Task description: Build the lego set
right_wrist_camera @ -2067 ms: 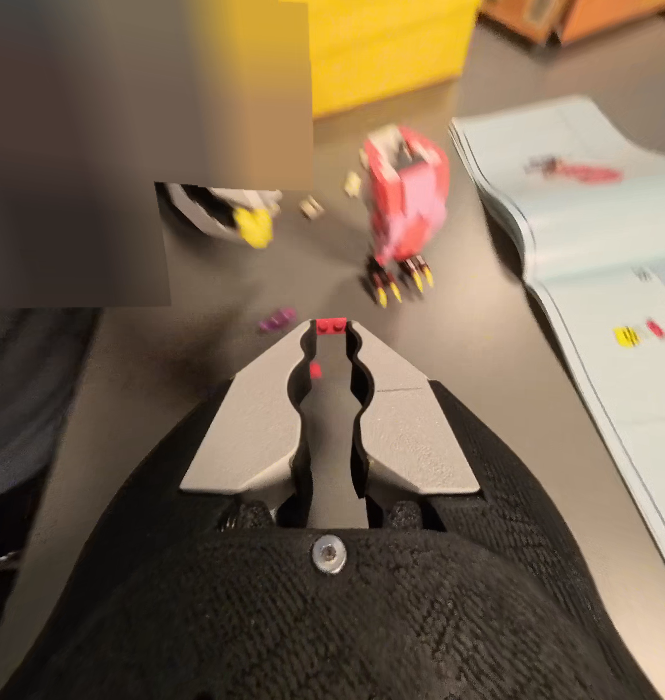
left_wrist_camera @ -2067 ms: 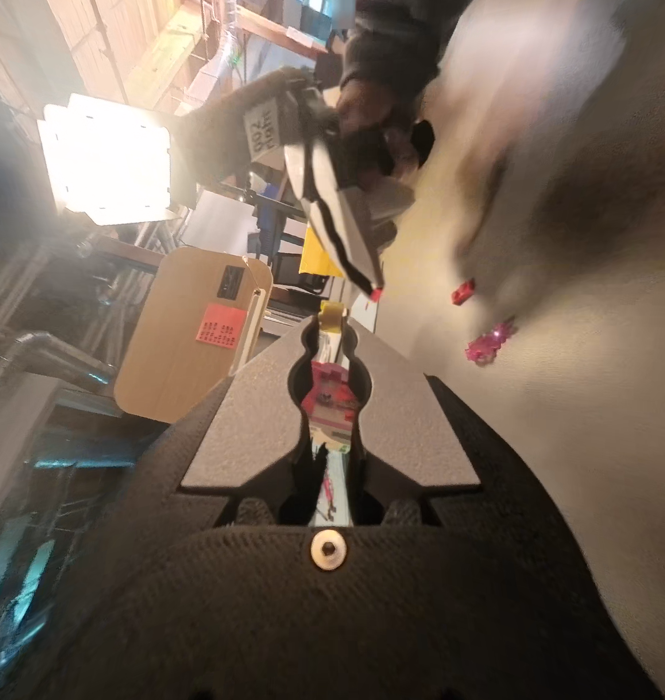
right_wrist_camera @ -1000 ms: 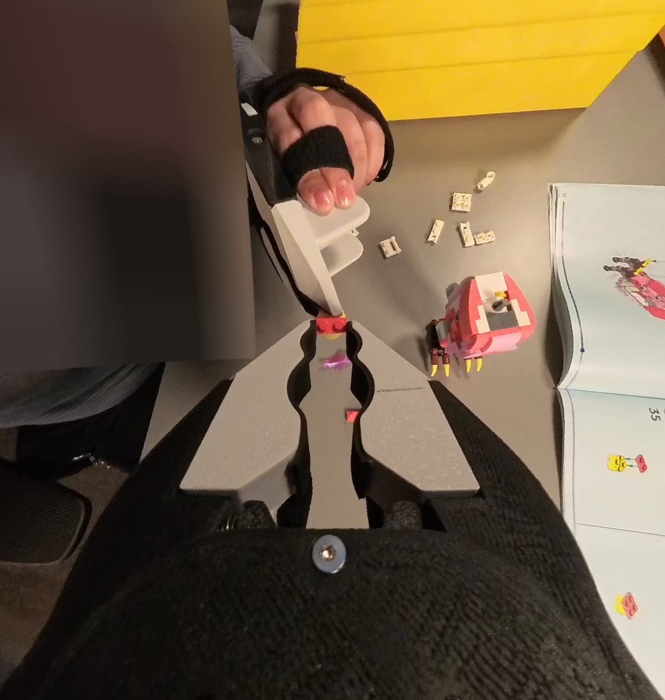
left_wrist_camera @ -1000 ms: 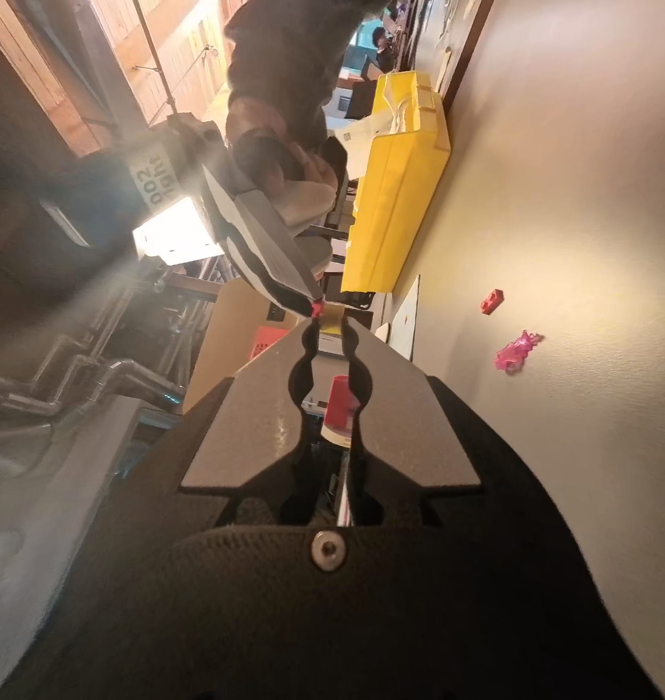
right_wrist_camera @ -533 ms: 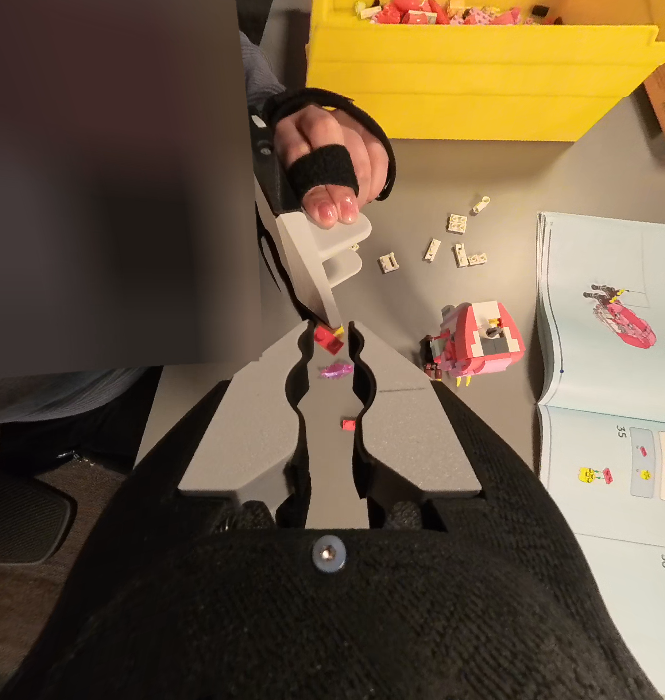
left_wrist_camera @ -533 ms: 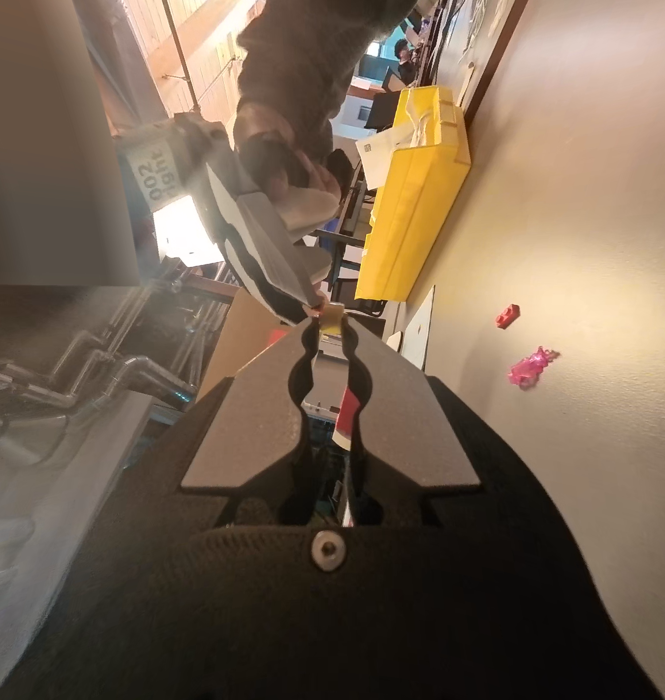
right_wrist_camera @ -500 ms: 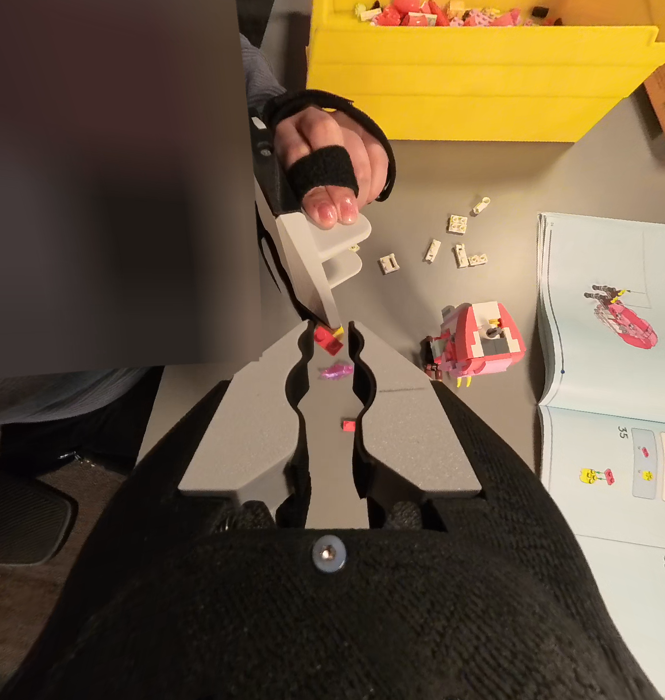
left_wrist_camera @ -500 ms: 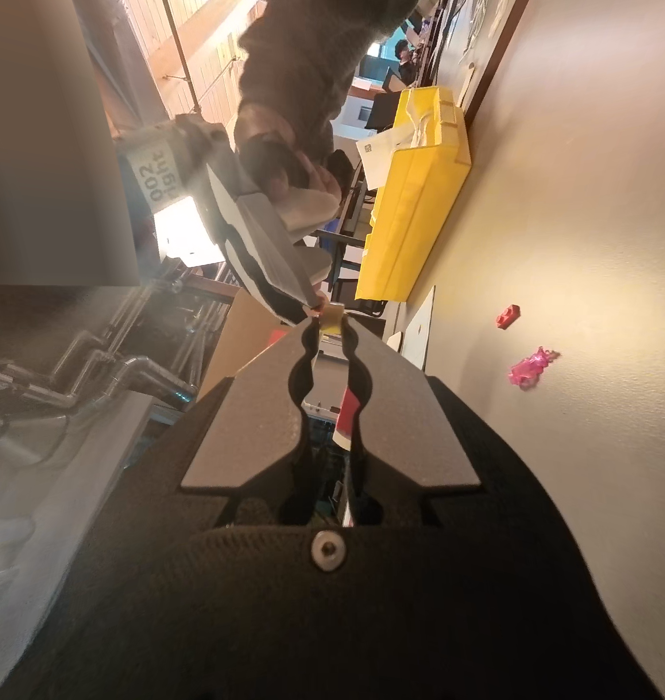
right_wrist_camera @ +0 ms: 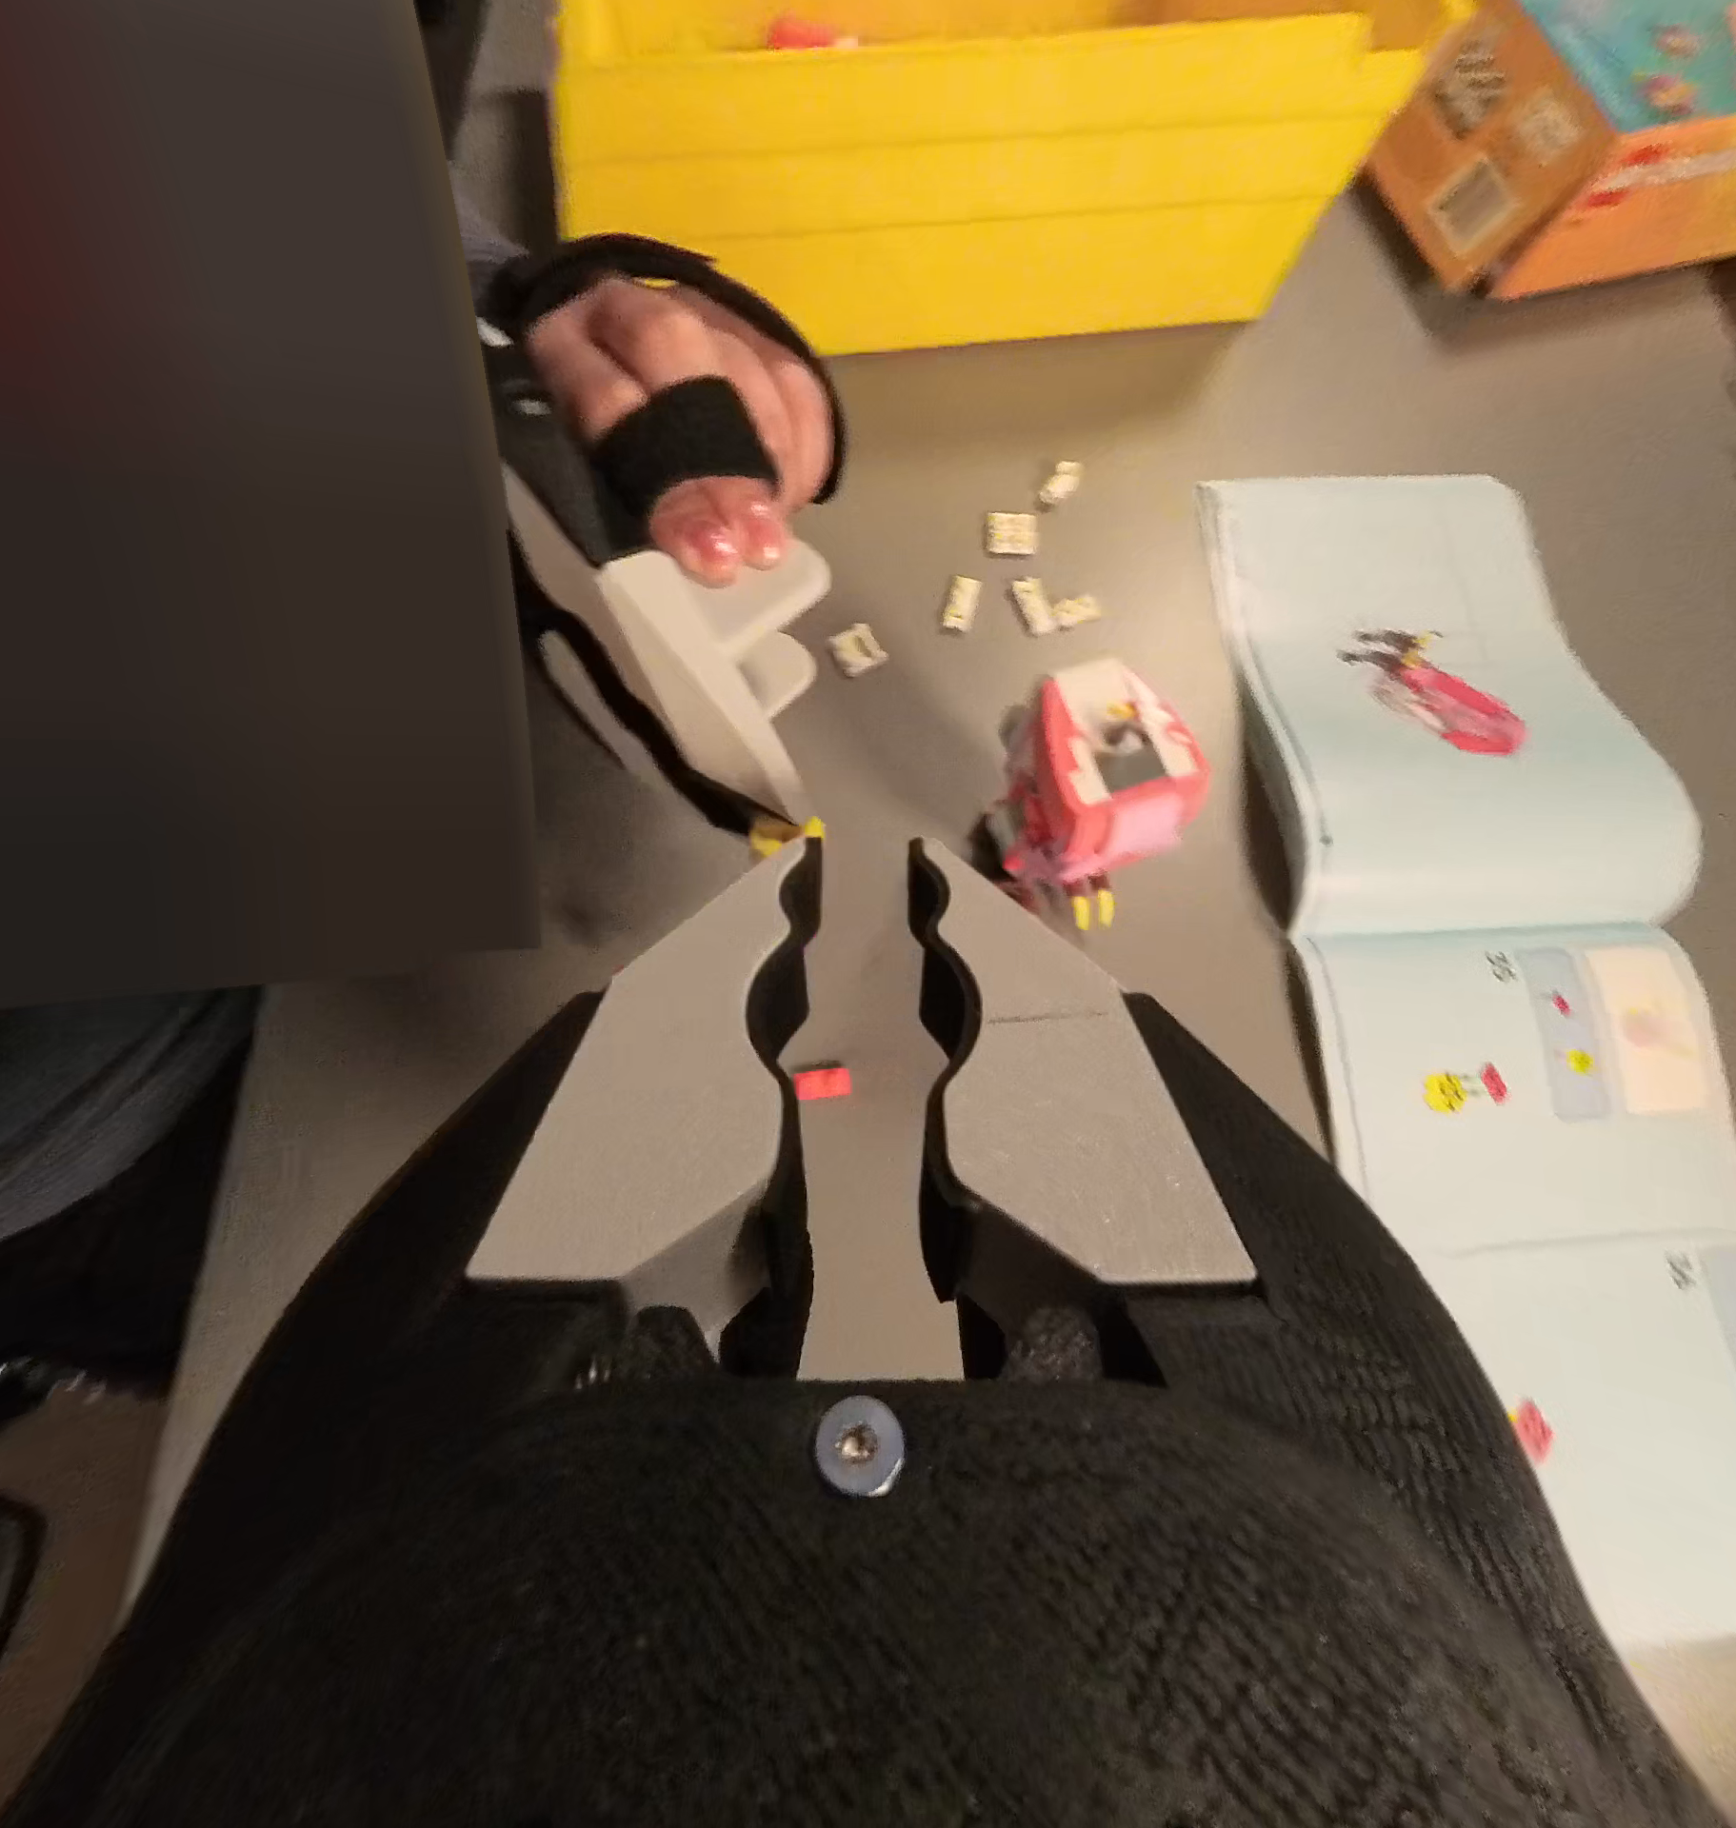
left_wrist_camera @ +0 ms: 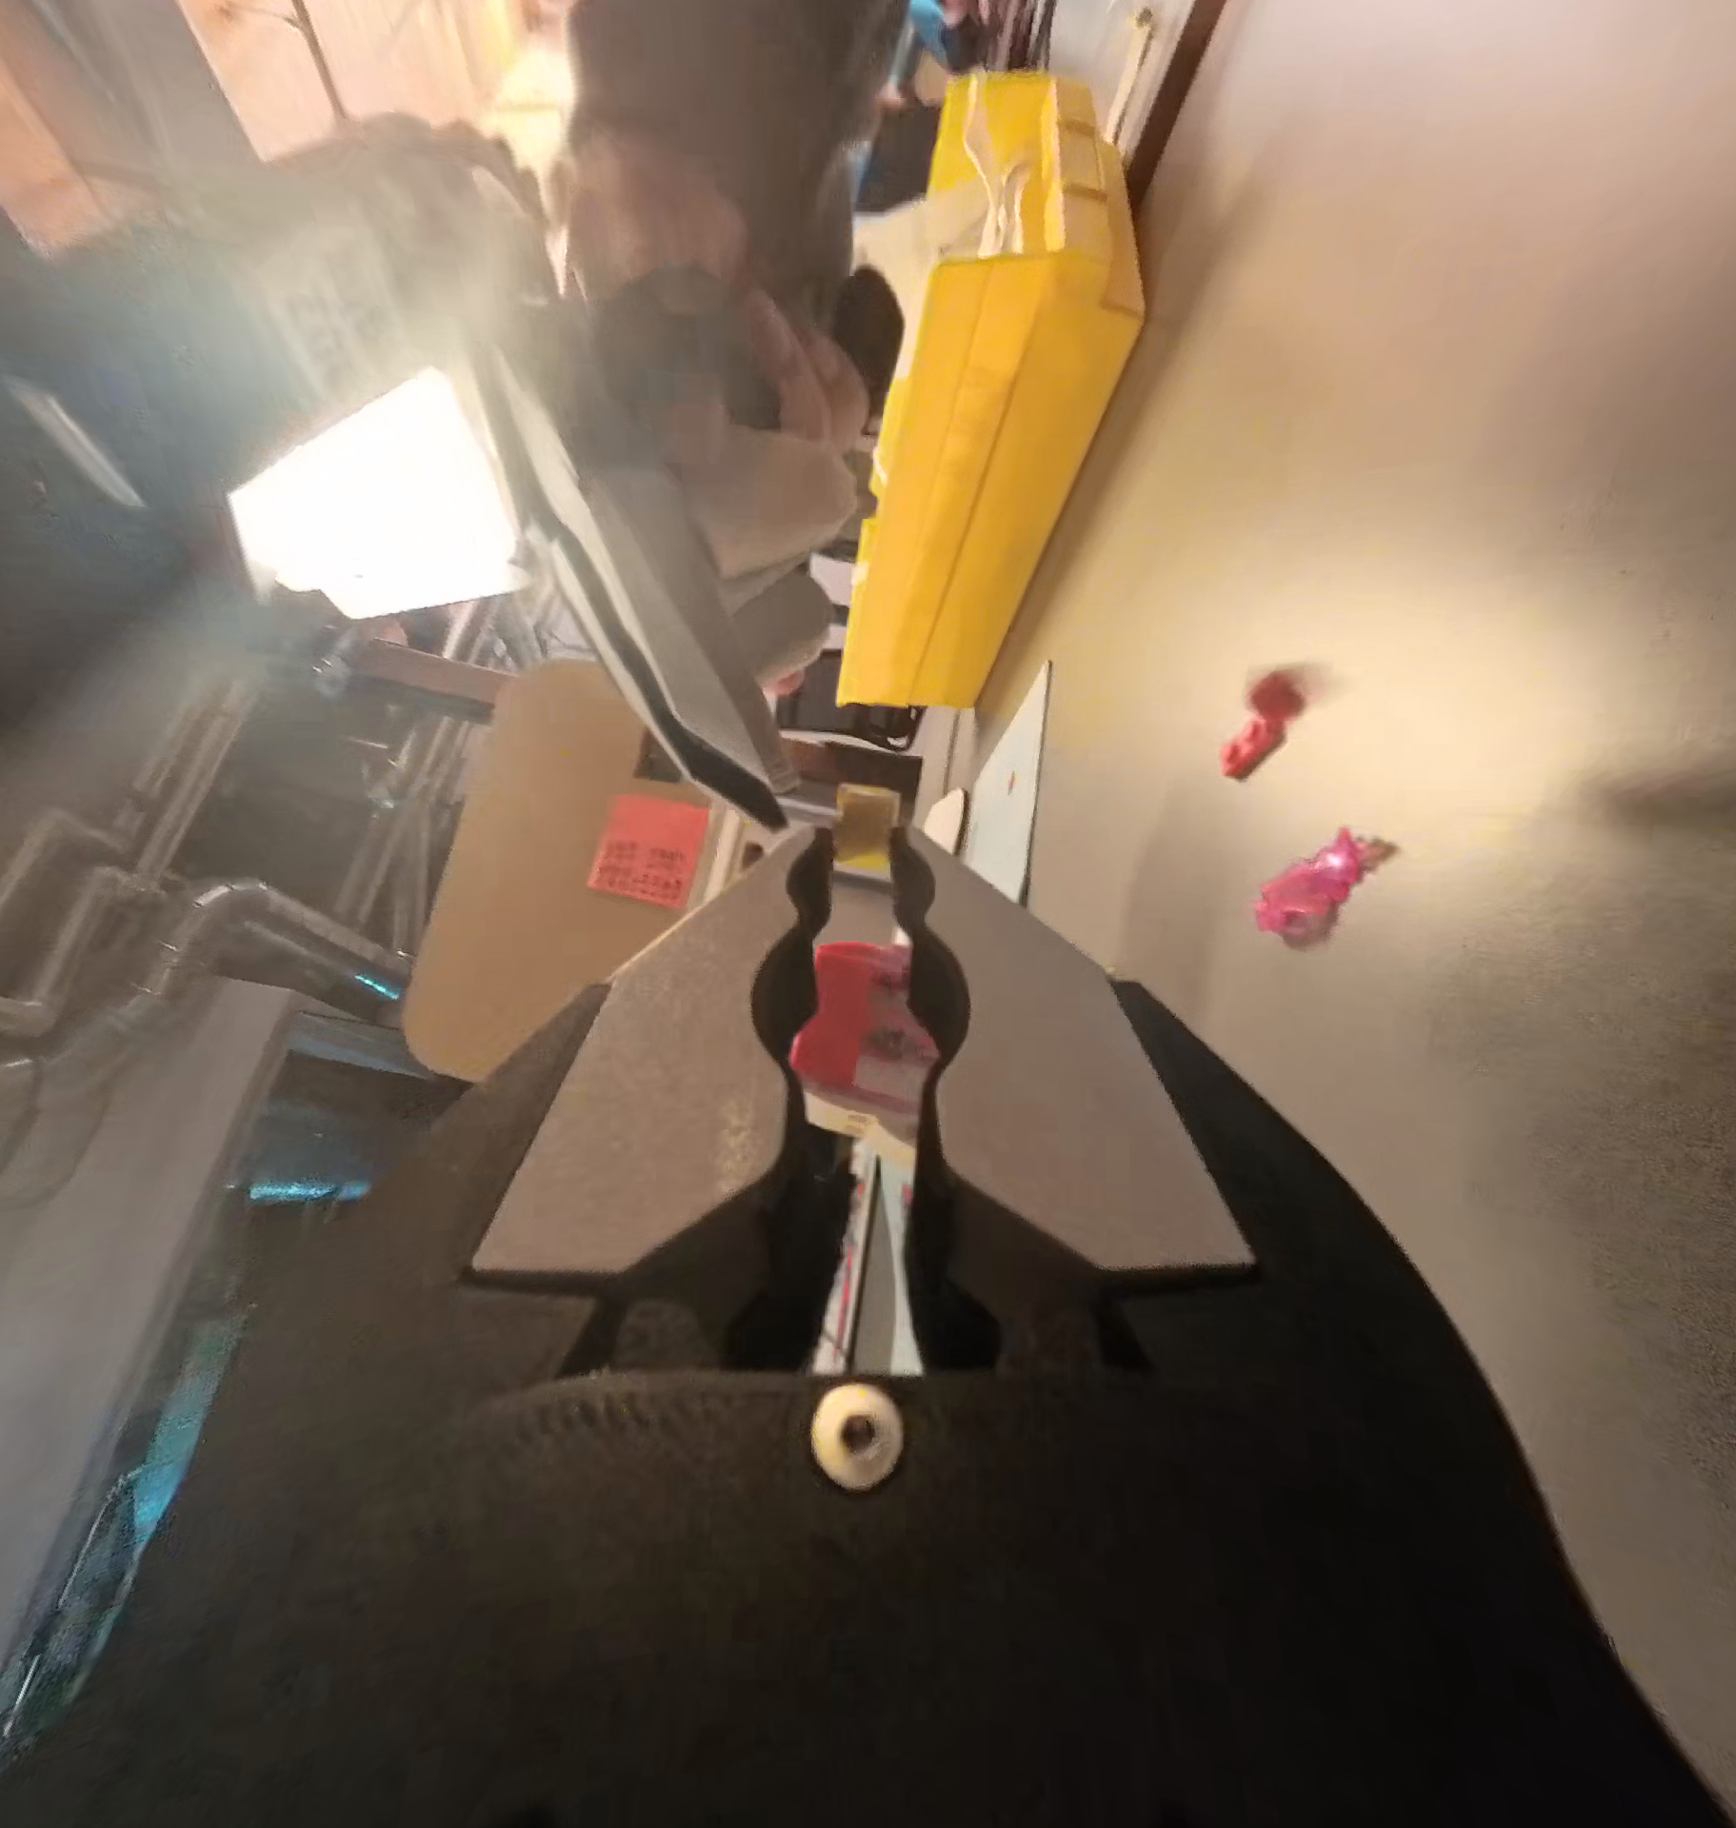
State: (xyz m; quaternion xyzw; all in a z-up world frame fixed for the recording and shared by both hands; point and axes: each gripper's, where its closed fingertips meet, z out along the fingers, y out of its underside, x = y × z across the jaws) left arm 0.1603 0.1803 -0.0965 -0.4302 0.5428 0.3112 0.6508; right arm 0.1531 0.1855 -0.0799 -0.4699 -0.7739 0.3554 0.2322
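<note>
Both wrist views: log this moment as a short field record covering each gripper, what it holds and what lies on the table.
left gripper: shut on a small yellow brick
right gripper: open, nothing between its fingers, gray table seen through the gap
loose on table: red brick, pink translucent piece, several white pieces
model: red and pink brick build, right of the right gripper
booklet: open, far right
bin: yellow bin at the table's far edge

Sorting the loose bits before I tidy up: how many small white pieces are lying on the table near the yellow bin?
5, in a loose cluster on the grey table: one, one, one, an adjoining pair counted as one, one. Motion blur may hide others.
</note>
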